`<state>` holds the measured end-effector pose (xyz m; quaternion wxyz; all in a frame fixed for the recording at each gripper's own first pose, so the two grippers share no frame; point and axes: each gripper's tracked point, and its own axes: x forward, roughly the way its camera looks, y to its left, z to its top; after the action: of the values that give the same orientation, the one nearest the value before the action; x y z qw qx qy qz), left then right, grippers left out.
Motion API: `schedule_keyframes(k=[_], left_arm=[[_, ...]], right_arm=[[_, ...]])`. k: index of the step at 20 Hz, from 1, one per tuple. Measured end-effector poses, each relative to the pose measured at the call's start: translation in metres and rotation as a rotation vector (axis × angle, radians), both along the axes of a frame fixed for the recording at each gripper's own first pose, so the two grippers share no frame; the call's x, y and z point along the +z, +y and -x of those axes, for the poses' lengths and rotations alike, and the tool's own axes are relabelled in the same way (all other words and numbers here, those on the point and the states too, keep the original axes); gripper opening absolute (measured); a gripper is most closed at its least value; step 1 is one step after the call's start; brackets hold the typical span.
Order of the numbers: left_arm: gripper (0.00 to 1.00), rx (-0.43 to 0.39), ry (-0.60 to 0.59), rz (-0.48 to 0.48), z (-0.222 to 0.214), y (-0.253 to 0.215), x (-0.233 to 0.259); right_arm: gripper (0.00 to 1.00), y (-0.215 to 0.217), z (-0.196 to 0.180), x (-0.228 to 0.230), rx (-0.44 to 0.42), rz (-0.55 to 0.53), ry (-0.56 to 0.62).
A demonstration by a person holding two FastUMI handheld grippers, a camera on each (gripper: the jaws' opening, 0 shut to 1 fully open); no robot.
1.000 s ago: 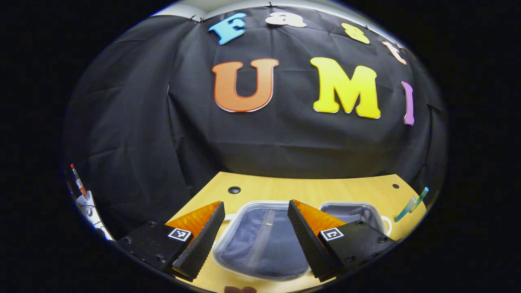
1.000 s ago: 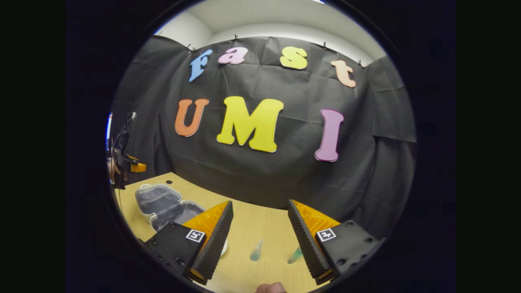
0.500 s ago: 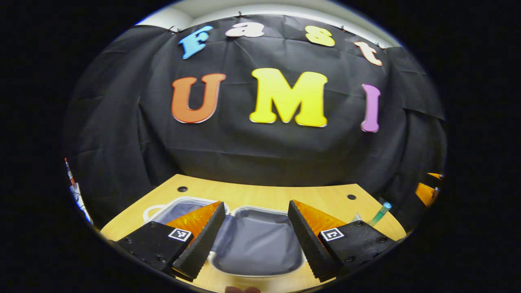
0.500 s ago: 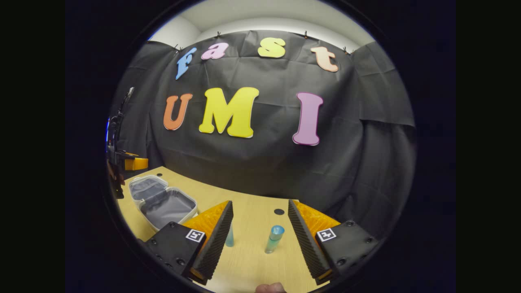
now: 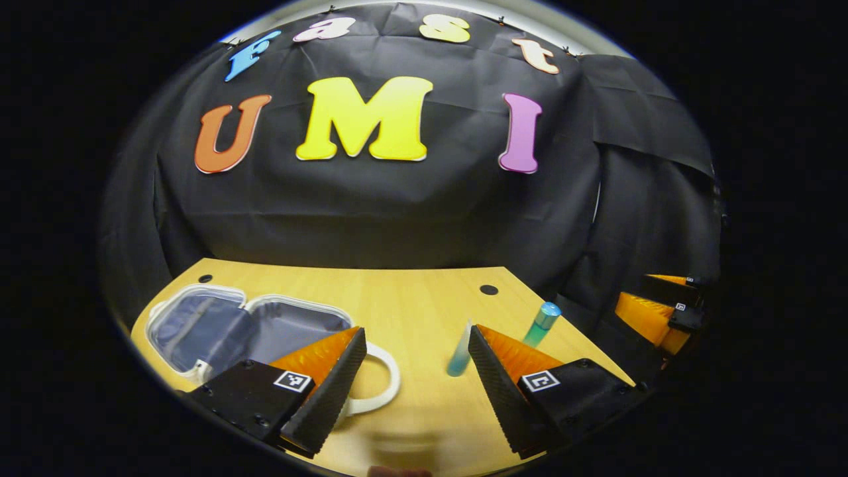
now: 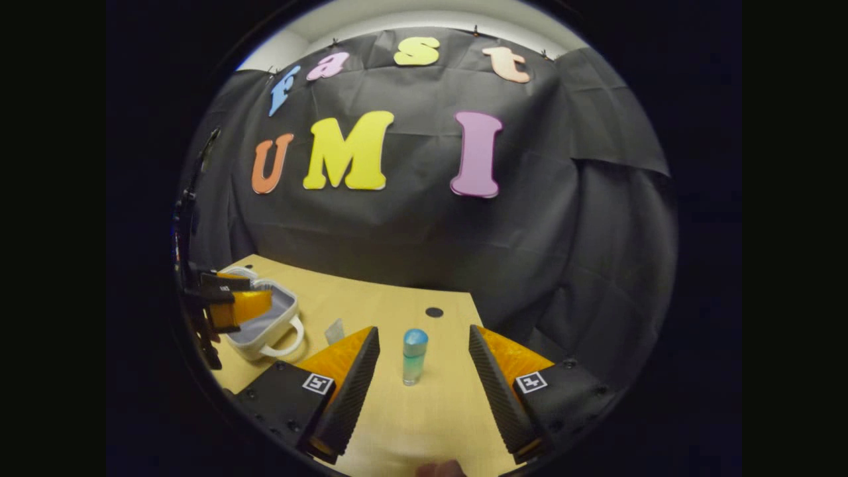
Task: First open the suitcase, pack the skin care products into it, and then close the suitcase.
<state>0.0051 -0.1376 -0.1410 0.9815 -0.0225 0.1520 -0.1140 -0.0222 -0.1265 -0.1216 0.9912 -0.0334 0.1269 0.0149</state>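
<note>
1. In the left gripper view my left gripper (image 5: 416,371) is held low over the wooden table (image 5: 397,311), aimed at the black back wall, its fingers spread wide with nothing between them
2. The suitcase (image 5: 218,324) lies open at the lower left of that view, both grey-lined halves facing up; its white handle (image 5: 381,387) curves out just beside my left finger
3. A pale blue tube (image 5: 459,354) stands just left of my right-hand finger, blurred, so I cannot tell whether they touch; a green bottle with a blue cap (image 5: 542,323) stands behind that finger, right of centre
4. The right gripper (image 5: 656,311) sits at the far right edge of that view, well apart from the bottle
5. In the right gripper view my right gripper (image 6: 419,371) is also low and level over the table, claw wide, gripping nothing; the bottle (image 6: 414,356) stands upright between the fingers, clear of both
6. The tube (image 6: 335,330) shows pale above the left-hand finger; the suitcase (image 6: 268,324) lies at the left edge with the left gripper (image 6: 228,305) in front of it
</note>
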Motion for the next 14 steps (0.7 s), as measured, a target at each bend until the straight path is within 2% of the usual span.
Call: schedule_keyframes(k=[3,5,8,11,13,14], left_arm=[[0.99,-0.027,0.04,-0.03,-0.014,-0.034,-0.038],[0.99,-0.02,0.069,-0.063,-0.026,-0.045,-0.064],[0.99,0.0,0.137,-0.056,-0.045,-0.051,-0.105],[0.97,0.016,0.142,-0.075,-0.066,-0.057,-0.118],[0.91,0.014,0.151,-0.088,-0.078,-0.058,-0.127],[0.94,0.015,0.164,-0.098,-0.081,-0.058,-0.134]], right_arm=[[0.81,-0.031,-0.001,-0.023,-0.028,0.02,0.054],[0.8,-0.051,0.0,-0.033,-0.049,0.031,0.081],[0.81,-0.07,0.001,-0.044,-0.078,0.03,0.114],[0.81,-0.081,-0.001,-0.059,-0.09,0.026,0.148],[0.81,-0.084,-0.007,-0.066,-0.096,0.011,0.167],[0.81,-0.085,-0.01,-0.07,-0.097,0.002,0.172]])
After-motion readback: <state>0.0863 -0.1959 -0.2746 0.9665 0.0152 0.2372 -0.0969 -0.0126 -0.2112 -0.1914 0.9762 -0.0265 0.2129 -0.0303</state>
